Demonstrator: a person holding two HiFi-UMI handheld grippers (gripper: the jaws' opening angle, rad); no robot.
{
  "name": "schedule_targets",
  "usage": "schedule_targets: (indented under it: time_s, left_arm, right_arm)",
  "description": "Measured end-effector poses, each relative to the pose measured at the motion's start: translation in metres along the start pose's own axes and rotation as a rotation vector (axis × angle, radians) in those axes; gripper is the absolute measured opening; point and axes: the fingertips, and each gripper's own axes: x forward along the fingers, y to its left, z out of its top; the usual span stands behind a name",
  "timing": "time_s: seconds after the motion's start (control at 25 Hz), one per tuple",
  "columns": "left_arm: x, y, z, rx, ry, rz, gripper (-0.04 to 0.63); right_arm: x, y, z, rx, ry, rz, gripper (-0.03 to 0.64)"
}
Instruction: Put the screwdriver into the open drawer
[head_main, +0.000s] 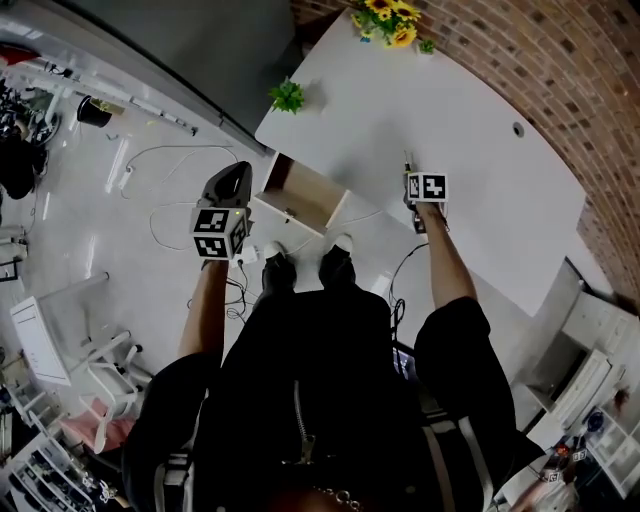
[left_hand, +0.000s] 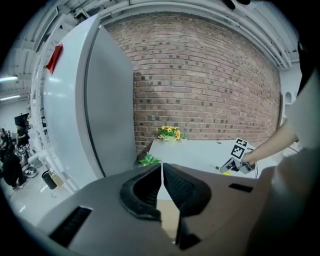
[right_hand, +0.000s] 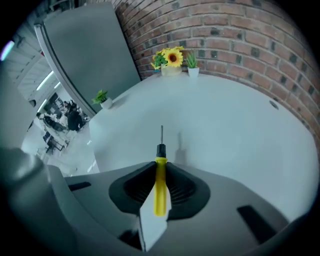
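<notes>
The screwdriver (right_hand: 160, 185) has a yellow handle, a black collar and a thin metal shaft. My right gripper (right_hand: 160, 167) is shut on its handle, and the shaft points out past the jaws over the white table (right_hand: 225, 125). In the head view that right gripper (head_main: 410, 176) is at the table's near edge, pointing steeply down. The open wooden drawer (head_main: 300, 195) juts out from the table's left end. My left gripper (head_main: 243, 168) hovers just left of the drawer, jaws together and empty. In its own view the left gripper (left_hand: 162, 167) shows the drawer's wood (left_hand: 170, 220) below it.
Yellow flowers (head_main: 388, 20) and a small green plant (head_main: 288, 96) stand at the table's far side. A tall grey cabinet (left_hand: 75, 115) rises left of the table, with a brick wall (left_hand: 200, 75) behind. Cables (head_main: 165, 215) lie on the floor near my feet.
</notes>
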Motion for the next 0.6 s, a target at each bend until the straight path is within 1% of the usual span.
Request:
schedule_targets:
  time_s: [0.16,0.28,0.4,0.6]
  left_arm:
    - [-0.003,0.01,-0.002,0.004,-0.014,-0.051,0.032]
    - [-0.009,0.023,-0.006,0.006,-0.021,-0.086,0.032]
    - [-0.016,0.04,-0.011,0.001,-0.033,-0.116,0.032]
    - [-0.036,0.077,-0.021,-0.004,-0.047,-0.156,0.032]
  right_arm:
    - [-0.015,0.022,0.002,0.082,-0.073,0.01,0.076]
    - [-0.025,0.048,0.0,0.122,-0.115,0.018,0.075]
    - [-0.033,0.081,-0.002,0.157,-0.154,0.027,0.075]
    - [-0.041,0.151,-0.005,0.219,-0.216,0.064,0.075]
